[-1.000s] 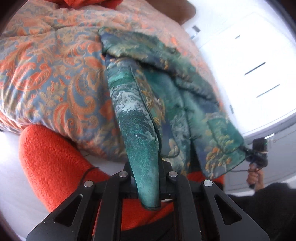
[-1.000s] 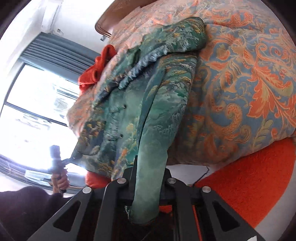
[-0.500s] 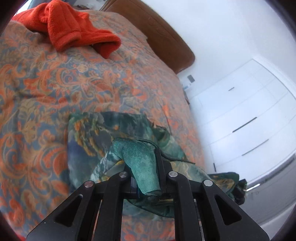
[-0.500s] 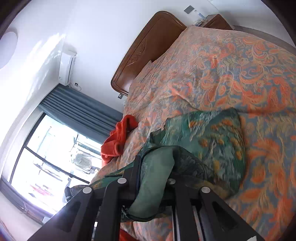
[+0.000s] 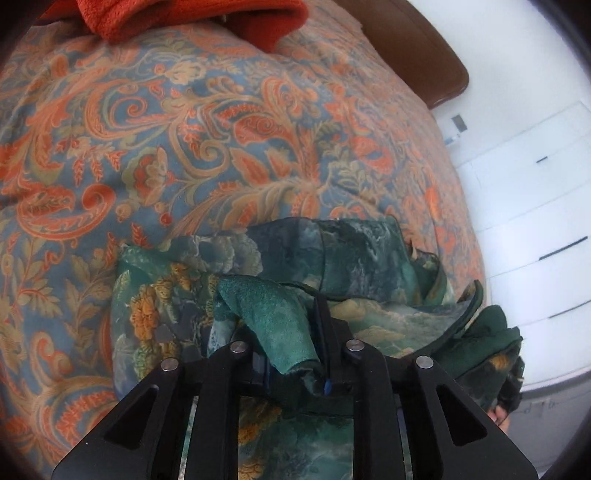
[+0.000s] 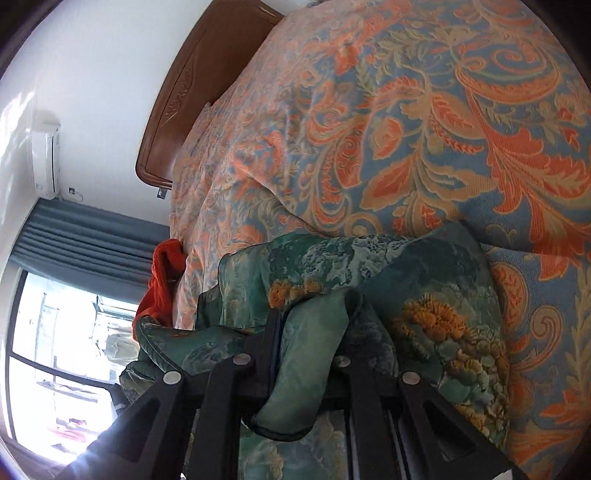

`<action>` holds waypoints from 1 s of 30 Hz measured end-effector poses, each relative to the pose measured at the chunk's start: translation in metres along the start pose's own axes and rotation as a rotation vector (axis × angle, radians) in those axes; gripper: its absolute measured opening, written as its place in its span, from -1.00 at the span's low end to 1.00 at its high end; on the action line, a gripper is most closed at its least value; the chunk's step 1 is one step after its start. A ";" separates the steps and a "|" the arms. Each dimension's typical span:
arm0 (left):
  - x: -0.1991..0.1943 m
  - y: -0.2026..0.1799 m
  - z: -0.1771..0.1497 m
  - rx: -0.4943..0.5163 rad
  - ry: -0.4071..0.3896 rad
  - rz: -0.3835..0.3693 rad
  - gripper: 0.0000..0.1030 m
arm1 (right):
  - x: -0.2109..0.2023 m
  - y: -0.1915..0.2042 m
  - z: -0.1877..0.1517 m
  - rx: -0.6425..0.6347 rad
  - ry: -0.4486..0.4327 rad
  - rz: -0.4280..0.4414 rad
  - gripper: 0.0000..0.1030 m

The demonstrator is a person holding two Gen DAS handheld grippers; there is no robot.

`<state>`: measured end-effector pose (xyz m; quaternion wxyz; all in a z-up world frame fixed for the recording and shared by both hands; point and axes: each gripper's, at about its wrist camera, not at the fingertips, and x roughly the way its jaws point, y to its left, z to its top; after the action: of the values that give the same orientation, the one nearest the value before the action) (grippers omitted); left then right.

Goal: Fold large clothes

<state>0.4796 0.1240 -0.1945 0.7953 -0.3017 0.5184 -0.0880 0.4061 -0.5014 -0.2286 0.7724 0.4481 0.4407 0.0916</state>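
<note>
A green garment (image 5: 351,258) with a painted landscape and orange flower print lies folded over on the paisley quilt (image 5: 184,129). My left gripper (image 5: 291,332) is shut on a bunched corner of it, low over the folded layers. In the right wrist view the same garment (image 6: 424,295) lies doubled on the quilt (image 6: 443,110), and my right gripper (image 6: 314,332) is shut on another corner of it. The other gripper shows at the far right edge of the left wrist view, half hidden by cloth.
A red fleece garment (image 5: 192,18) lies at the far end of the bed, also in the right wrist view (image 6: 162,284). A brown wooden headboard (image 6: 192,92) stands behind. White wardrobe doors (image 5: 535,221) are to the right, a window with blue curtains (image 6: 85,240) to the left.
Both grippers have carried the garment's hanging lower edge up from beside the bed and forward over the quilt, doubling the garment over itself. Both now sit lower over the folded cloth.
</note>
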 end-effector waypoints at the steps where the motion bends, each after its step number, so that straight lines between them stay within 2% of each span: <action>1: -0.001 -0.001 0.001 -0.007 0.006 -0.013 -0.46 | 0.003 -0.006 0.002 0.030 0.012 0.017 -0.74; 3: -0.012 -0.006 0.001 -0.008 0.007 -0.057 -0.01 | 0.004 -0.012 0.005 0.078 0.041 0.046 -0.70; 4: -0.020 -0.011 0.003 -0.005 -0.003 -0.081 0.09 | 0.004 -0.014 0.007 0.105 0.059 0.066 -0.63; 6: -0.040 -0.019 0.006 0.005 -0.038 -0.131 0.49 | -0.002 -0.015 0.010 0.153 0.079 0.126 -0.37; 8: -0.063 -0.025 0.007 0.027 -0.104 -0.129 0.76 | -0.018 -0.010 0.011 0.182 0.060 0.190 0.13; 10: -0.086 -0.026 0.007 0.055 -0.160 -0.122 0.86 | -0.041 -0.002 0.014 0.176 0.003 0.213 0.37; 13: -0.103 -0.017 0.001 0.101 -0.163 -0.131 0.88 | -0.067 0.010 0.018 0.131 -0.048 0.226 0.40; 15: -0.100 -0.010 -0.006 0.168 -0.131 -0.114 0.94 | -0.080 0.019 0.016 0.058 -0.058 0.165 0.43; 17: -0.079 -0.007 -0.015 0.229 -0.063 -0.073 0.95 | -0.085 0.034 0.009 -0.077 -0.042 0.034 0.45; 19: -0.052 -0.008 -0.025 0.274 -0.006 0.024 0.94 | -0.076 0.049 -0.002 -0.227 -0.007 -0.122 0.45; 22: -0.014 -0.018 -0.031 0.318 -0.004 0.143 0.92 | -0.047 0.061 -0.019 -0.388 0.022 -0.292 0.45; 23: -0.002 -0.021 -0.030 0.314 -0.010 0.165 0.87 | -0.038 0.064 -0.023 -0.424 0.021 -0.325 0.45; 25: 0.016 -0.025 -0.026 0.287 -0.008 0.195 0.29 | -0.017 0.066 -0.029 -0.461 0.030 -0.376 0.47; 26: 0.023 -0.025 -0.023 0.261 -0.001 0.223 -0.41 | -0.010 0.066 -0.031 -0.467 0.022 -0.402 0.31; 27: 0.025 -0.025 -0.022 0.248 -0.014 0.253 -0.79 | -0.007 0.068 -0.033 -0.483 -0.003 -0.431 -0.03; 28: 0.022 -0.027 -0.020 0.242 -0.044 0.265 -0.81 | -0.006 0.071 -0.035 -0.504 -0.025 -0.473 -0.75; 30: 0.000 -0.034 -0.019 0.239 -0.145 0.250 -0.86 | -0.014 0.080 -0.037 -0.532 -0.103 -0.533 -0.77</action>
<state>0.4692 0.0894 -0.1804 0.8655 -0.1437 0.4790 -0.0274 0.3894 -0.4396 -0.1659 0.8796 0.1055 0.4633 -0.0238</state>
